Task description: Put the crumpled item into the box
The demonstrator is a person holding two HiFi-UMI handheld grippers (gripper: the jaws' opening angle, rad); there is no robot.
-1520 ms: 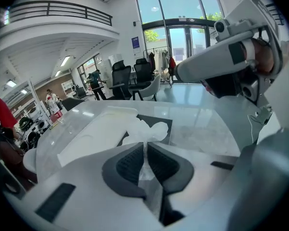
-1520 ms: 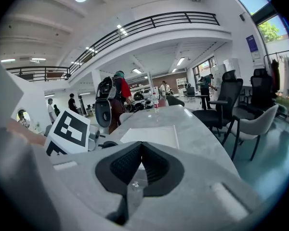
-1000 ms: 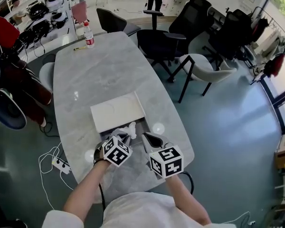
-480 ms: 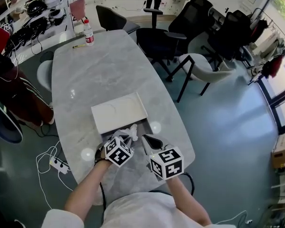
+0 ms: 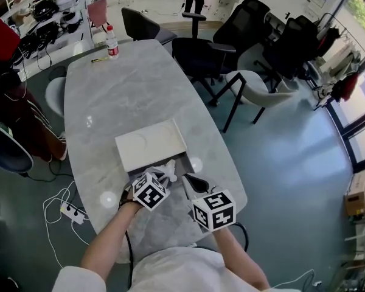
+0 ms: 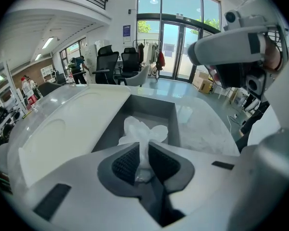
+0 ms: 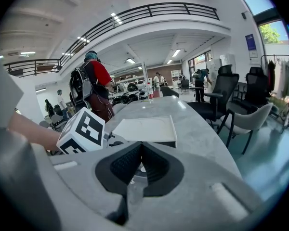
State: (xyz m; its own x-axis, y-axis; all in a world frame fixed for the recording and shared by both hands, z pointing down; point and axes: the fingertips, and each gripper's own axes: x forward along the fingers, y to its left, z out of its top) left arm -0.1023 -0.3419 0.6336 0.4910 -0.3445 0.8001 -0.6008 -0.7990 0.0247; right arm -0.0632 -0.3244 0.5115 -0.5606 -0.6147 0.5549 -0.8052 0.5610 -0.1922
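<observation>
Both jaws of the left gripper [image 6: 143, 147] are clenched on the lower end of the crumpled white item [image 6: 142, 130]. The item sticks forward from the pads and lies over the open grey box [image 6: 169, 124], so I judge that only a release is needed. The box's white lid [image 6: 72, 124] lies to the left. The right gripper [image 7: 140, 150], its jaws pressed together on nothing visible, hovers just beside, pointing along the table [image 7: 202, 124].
</observation>
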